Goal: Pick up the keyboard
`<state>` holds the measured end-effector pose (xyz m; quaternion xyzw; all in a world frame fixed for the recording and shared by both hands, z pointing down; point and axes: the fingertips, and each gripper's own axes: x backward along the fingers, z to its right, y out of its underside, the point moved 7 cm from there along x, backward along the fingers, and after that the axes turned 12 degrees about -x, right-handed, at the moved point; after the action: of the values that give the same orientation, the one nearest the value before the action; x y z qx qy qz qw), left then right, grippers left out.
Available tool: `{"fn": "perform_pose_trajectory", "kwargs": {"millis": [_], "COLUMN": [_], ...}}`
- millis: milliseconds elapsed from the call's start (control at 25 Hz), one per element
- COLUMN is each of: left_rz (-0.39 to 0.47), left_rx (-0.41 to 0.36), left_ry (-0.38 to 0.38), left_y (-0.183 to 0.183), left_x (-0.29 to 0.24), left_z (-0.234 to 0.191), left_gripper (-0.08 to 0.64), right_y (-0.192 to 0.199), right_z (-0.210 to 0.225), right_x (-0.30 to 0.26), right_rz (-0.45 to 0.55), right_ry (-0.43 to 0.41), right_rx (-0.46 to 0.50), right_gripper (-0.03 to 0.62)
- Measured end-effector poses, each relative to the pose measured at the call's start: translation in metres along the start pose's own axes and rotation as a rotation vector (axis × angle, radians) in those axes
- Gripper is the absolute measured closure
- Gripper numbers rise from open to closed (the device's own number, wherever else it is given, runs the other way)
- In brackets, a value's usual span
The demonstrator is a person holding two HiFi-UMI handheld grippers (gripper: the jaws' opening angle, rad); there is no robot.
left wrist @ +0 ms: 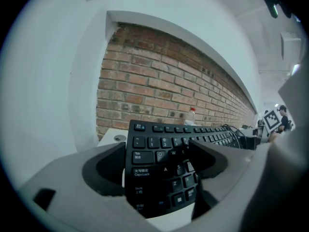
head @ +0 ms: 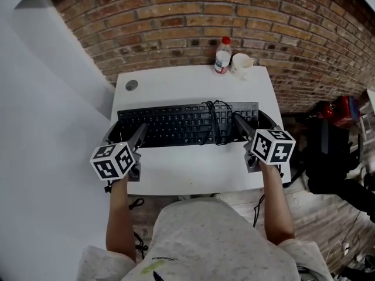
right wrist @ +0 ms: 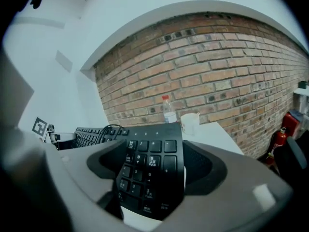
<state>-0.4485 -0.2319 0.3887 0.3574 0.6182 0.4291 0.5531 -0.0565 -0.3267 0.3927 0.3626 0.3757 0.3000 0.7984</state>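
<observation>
A black keyboard (head: 181, 124) lies across the middle of the white table (head: 193, 171), its cable (head: 214, 122) coiled on top of the keys right of centre. My left gripper (head: 125, 133) clamps the keyboard's left end, with one finger over the keys and the other beneath the edge. In the left gripper view the keyboard (left wrist: 159, 151) runs between the jaws of the left gripper (left wrist: 157, 166). My right gripper (head: 253, 123) grips the right end the same way. In the right gripper view the number pad of the keyboard (right wrist: 149, 163) fills the right gripper (right wrist: 154, 167).
A plastic bottle (head: 222, 55) with a red cap and a white cup (head: 241, 64) stand at the table's far edge against the brick wall. A round cable hole (head: 131, 85) is at the far left. A red fire extinguisher (head: 344, 107) and black gear (head: 328, 154) sit on the floor at right.
</observation>
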Motion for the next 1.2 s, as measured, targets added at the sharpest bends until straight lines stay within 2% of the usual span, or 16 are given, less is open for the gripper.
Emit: {"fn": "perform_pose_trajectory", "kwargs": {"millis": [280,520,1200], "left_rz": [0.145,0.231,0.238], "left_rx": [-0.043,-0.068,-0.05], "left_ry": [-0.006,-0.013,-0.023], "left_y": [-0.055,-0.078,-0.078], "left_x": [0.016,0.029,0.034], "left_z": [0.005,0.009,0.012], "left_gripper": [0.164,0.164,0.164], "right_y": [-0.049,-0.066,-0.071], "right_z": [-0.023,-0.034,-0.037], "right_x": [0.026,0.044,0.048], "right_rz": [0.136,0.213,0.221], "right_ry": [-0.032,-0.048,-0.053], "right_rx": [0.05,0.075,0.093], "right_gripper": [0.219,0.218,0.218]}}
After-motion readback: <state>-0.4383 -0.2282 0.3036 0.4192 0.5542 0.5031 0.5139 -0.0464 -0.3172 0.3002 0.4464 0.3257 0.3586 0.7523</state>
